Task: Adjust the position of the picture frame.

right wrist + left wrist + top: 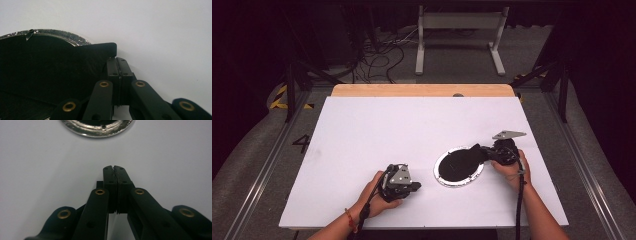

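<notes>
Black cloth (pixel 460 164) on the foil plate (pixel 443 180) is pinched by the right tool (pixel 486 150); the left tool (pixel 416 187) is held shut beside it.

On the table (pixel 377 125), the one thing in the way is the foil-rimmed round plate (pixel 459 167) with its dark sheet (pixel 462 162), lying at about four o'clock from the table's middle. The left gripper (pixel 413 187), jaws together, sits at the plate's eight o'clock with a strip of bare white surface between them, while the right gripper (pixel 482 150), also closed, crowds the plate's two o'clock edge beside the sheet's overhanging corner. From nine through twelve to two o'clock the white top lies bare to its edges.
</notes>
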`<state>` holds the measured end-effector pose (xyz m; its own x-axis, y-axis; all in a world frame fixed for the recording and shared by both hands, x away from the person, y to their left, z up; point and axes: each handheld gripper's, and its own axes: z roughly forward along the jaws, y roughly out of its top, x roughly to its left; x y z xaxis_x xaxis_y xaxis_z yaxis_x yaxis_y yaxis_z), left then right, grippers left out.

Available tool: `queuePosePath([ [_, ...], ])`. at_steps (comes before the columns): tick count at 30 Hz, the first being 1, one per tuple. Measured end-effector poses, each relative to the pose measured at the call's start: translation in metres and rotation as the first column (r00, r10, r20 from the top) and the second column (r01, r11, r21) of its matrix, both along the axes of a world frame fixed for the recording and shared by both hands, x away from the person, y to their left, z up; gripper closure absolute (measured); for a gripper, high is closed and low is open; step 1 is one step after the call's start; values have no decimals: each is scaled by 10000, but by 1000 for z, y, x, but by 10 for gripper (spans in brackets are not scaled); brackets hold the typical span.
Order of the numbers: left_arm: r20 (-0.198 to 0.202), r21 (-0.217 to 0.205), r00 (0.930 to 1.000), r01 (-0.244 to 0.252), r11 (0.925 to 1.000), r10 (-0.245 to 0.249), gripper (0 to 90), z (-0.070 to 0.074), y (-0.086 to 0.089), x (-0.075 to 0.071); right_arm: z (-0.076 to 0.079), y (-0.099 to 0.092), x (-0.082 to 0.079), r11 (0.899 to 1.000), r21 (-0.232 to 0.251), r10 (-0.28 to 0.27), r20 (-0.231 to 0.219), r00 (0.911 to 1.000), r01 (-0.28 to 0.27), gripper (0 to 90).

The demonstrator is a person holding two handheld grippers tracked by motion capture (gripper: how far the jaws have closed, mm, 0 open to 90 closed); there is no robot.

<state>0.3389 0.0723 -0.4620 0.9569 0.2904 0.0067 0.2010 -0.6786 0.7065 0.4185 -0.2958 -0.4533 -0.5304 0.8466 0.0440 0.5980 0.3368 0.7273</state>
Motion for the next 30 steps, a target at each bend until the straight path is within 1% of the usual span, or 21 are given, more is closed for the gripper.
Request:
queuePosePath([
  [1, -36, -47, 9999, 93, 9999, -93, 891, 0, -4, -1, 0, 0, -1, 10000, 72, -32, -2, 10000, 32, 900],
  [3, -4, -81, 9998, 193, 9998, -193, 891, 1, -11, -2, 0, 1, -2, 10000, 59, -28, 7, 10000, 28, 900],
  [4, -43, -166, 9997, 249, 9996, -250, 891, 1, -16, -2, 0, 2, -3, 10000, 25, -5, 15, 10000, 5, 900],
  [5, -95, -242, 9994, 342, 9991, -344, 891, 1, -20, -1, 0, 3, -4, 10000, 84, 26, -24, 10000, -26, 900],
  [6, -155, -319, 9993, 330, 9989, -335, 891, 1, -25, -1, 0, 3, -4, 9999, 132, 77, -51, 10000, -76, 900],
  [8, -151, -274, 9986, 509, 9983, -513, 892, -1, -35, -1, 0, 6, -5, 9998, 129, 183, -81, 9998, -182, 900],
  [10, -187, -320, 9983, 543, 9980, -549, 897, -2, -43, -1, 0, 9, -7, 9996, 95, 273, -81, 9996, -272, 900],
  [12, -35, -305, 9982, 599, 9977, -601, 900, -2, -47, -2, 0, 13, -9, 9994, 91, 325, -78, 9994, -324, 900],
  [13, -90, -369, 9985, 539, 9979, -543, 900, -3, -49, -2, -1, 14, -9, 9993, 90, 369, -21, 9993, -369, 900],
  [15, -24, -336, 9993, 382, 9987, -383, 900, -2, -50, -1, -1, 17, -9, 9991, 125, 411, 11, 9992, -412, 900],
  [16, 49, -352, 9989, 463, 9983, -461, 900, -2, -51, -1, -1, 18, -10, 9991, 126, 411, 24, 9992, -411, 900],
  [18, 90, -321, 9990, 435, 9985, -432, 900, -3, -51, -2, -1, 19, -10, 9993, 105, 347, 34, 9994, -348, 900],
  [19, 135, -323, 9990, 438, 9985, -434, 900, -3, -51, -2, -2, 18, -11, 9993, 186, 327, 45, 9995, -328, 900],
  [23, 96, -296, 9985, 544, 9981, -541, 900, -3, -48, 0, -2, 17, -11, 9991, 285, 330, -20, 9995, -330, 900],
  [25, 90, -262, 9989, 472, 9985, -470, 900, -2, -45, 2, -2, 17, -11, 9984, 425, 379, -89, 9992, -375, 900],
  [26, 129, -196, 9993, 349, 9992, -346, 900, -2, -43, 3, -2, 16, -11, 9981, 480, 399, -105, 9991, -394, 900],
  [28, 141, -183, 9995, 288, 9994, -285, 900, -1, -42, 4, -2, 16, -12, 9979, 492, 435, -118, 9990, -428, 900],
  [30, 298, -37, 9993, 218, 9998, -217, 900, -1, -39, 6, -1, 17, -13, 9974, 391, 600, -21, 9982, -599, 900],
])
